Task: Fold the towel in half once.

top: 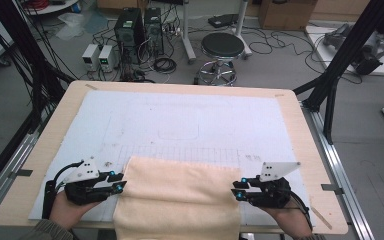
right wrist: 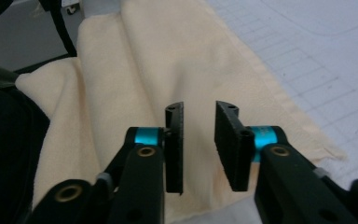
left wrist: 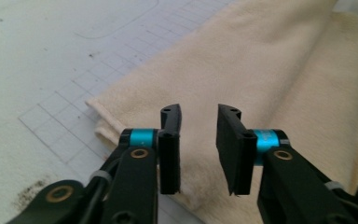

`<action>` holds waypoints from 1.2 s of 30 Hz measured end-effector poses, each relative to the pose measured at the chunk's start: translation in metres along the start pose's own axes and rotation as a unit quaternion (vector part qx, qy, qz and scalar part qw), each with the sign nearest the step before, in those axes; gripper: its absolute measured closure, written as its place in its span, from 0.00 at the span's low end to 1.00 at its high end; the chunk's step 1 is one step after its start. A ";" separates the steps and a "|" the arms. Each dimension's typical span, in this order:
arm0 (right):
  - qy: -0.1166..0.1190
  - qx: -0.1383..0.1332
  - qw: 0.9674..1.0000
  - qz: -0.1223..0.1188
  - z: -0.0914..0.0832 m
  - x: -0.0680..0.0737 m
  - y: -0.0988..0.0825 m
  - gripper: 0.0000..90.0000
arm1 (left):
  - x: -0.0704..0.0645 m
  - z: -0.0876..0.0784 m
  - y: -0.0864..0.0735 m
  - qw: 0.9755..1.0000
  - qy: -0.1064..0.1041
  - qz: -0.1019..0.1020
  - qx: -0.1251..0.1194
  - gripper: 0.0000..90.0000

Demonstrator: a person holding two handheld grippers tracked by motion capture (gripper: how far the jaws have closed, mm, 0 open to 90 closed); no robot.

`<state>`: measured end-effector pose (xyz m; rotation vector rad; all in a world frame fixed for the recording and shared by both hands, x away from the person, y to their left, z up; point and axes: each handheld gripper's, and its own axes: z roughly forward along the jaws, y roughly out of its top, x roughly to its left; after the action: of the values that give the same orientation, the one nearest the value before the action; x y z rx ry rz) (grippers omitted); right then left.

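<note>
Your landmark is the cream-coloured terry towel [top: 177,197], folded into a thick soft rectangle. It lies on the white gridded mat [top: 180,120] that covers the pale wooden table [top: 45,150], at the edge of the table nearest you, and its near end droops over that edge. In the right gripper view you can see the towel [right wrist: 135,84] lying in long soft ridges, with part of it hanging past the mat toward the floor.

Your left gripper [top: 119,183] sits just beside the towel's left edge, close to its far left corner, pointing in toward the cloth. In the left gripper view its two black jaws stand apart with a clear gap between them, over the folded edge of the towel [left wrist: 261,70]; nothing is pinched, and the pads press on no cloth.

Your right gripper [top: 238,189] mirrors it at the towel's right edge, near the far right corner, also pointing inward. Its jaws are likewise spread with open space between them, and no fabric is caught in them.

Both of your hands rest low on the mat on either side of the towel, with the towel between the two grippers.
</note>
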<state>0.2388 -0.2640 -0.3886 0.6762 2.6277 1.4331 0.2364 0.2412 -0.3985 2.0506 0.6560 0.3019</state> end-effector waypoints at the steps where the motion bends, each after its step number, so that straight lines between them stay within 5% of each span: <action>1: -0.003 -0.005 1.000 0.002 -0.002 0.000 -0.002 0.76 | 0.001 -0.001 0.000 1.000 0.003 0.001 -0.001 0.72; 6: -0.031 -0.004 1.000 -0.002 0.000 -0.007 -0.001 0.67 | 0.013 0.011 0.007 1.000 0.018 -0.009 -0.002 0.68; 13: -0.064 0.016 0.998 -0.007 0.033 -0.033 0.002 0.59 | 0.031 0.047 0.015 0.999 0.016 -0.022 0.017 0.64; 16: -0.086 0.021 0.996 0.015 0.044 -0.048 -0.001 0.56 | 0.039 0.060 0.016 0.999 0.019 -0.036 0.023 0.61; 20: -0.086 0.042 0.995 0.033 0.054 -0.060 -0.005 0.56 | 0.046 0.073 0.013 0.997 0.017 -0.045 0.053 0.61; 28: -0.088 0.059 0.994 0.009 0.059 -0.056 -0.003 0.85 | 0.043 0.076 0.013 0.998 0.027 -0.026 0.059 0.87; 36: -0.091 0.029 0.995 0.003 0.050 -0.053 0.003 0.89 | 0.041 0.070 0.017 0.998 0.033 -0.024 0.042 0.93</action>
<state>0.3008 -0.2448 -0.4217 0.7804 2.5382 1.2359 0.3079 0.2073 -0.4236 2.1087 0.7702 0.3200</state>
